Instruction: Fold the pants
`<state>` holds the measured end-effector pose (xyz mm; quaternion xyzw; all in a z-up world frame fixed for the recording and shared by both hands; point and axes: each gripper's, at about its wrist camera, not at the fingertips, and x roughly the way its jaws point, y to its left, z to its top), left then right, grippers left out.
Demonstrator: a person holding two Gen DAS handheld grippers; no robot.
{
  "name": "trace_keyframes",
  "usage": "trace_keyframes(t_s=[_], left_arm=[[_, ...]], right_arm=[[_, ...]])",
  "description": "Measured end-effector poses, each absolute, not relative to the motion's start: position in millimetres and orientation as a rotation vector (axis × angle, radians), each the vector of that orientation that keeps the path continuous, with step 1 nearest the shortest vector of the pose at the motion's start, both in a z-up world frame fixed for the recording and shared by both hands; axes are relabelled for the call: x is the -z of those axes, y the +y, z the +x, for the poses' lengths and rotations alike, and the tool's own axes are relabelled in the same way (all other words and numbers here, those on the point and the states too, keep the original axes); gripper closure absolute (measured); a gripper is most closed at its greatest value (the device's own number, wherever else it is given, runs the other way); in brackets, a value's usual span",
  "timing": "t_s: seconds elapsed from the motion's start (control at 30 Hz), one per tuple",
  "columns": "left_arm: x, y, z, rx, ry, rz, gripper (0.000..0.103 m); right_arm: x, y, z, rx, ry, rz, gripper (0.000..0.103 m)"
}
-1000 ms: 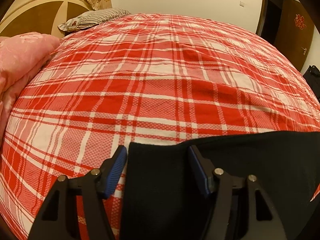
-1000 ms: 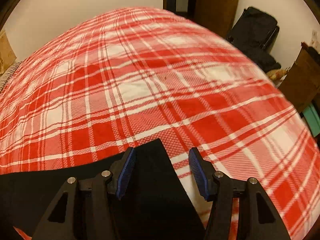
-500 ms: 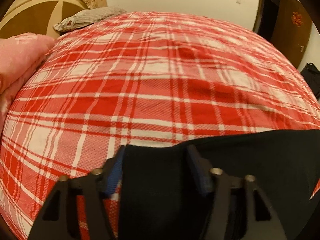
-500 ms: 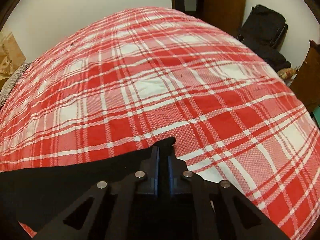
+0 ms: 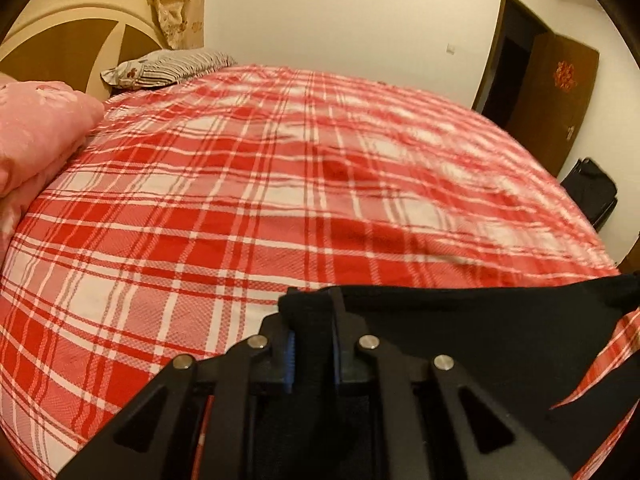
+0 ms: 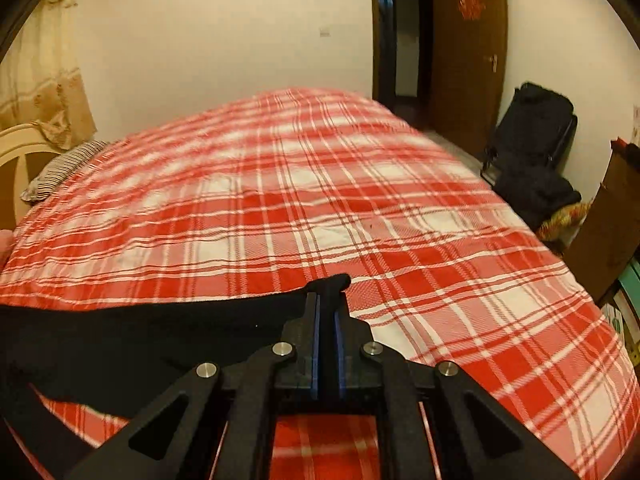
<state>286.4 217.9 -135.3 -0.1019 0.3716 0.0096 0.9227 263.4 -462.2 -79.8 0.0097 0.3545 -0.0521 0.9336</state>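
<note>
The black pants [image 5: 460, 332] hang stretched between my two grippers above the red plaid bed [image 5: 280, 200]. My left gripper [image 5: 312, 320] is shut on the pants' left corner. My right gripper [image 6: 327, 304] is shut on the pants' right corner [image 6: 160, 332], with a little fabric poking out past the fingertips. The cloth is lifted off the bed [image 6: 360, 208] and sags between the grippers. Its lower part is out of view.
A pink quilt [image 5: 36, 140] and a striped pillow [image 5: 168, 66] lie at the headboard end. A black chair with dark clothes [image 6: 532, 152] stands beside the bed near the brown door [image 6: 464, 40]. Brown furniture [image 6: 608, 216] stands at the right.
Both grippers were open over the pants' top edge a second ago. They have shut on the two corners and lifted the cloth up off the bed.
</note>
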Motion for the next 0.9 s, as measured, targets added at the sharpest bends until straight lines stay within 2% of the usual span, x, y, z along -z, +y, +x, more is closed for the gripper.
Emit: trace_keyframes(t_s=[0.3, 0.63, 0.9], left_arm=[[122.7, 227.6, 246.3, 0.039, 0.653, -0.287, 0.089], [120.2, 235.0, 185.1, 0.095, 0.586, -0.310, 0.089], [148.9, 231.2, 142.6, 0.116, 0.616, -0.306, 0.089]], right_arm=[[69.1, -469.3, 184.7, 0.052, 0.607, 0.022, 0.097], [73.6, -496.6, 123.7, 0.096, 0.571, 0.075, 0.097], [95.0, -509.2, 81.0, 0.100, 0.598, 0.092, 0.097]])
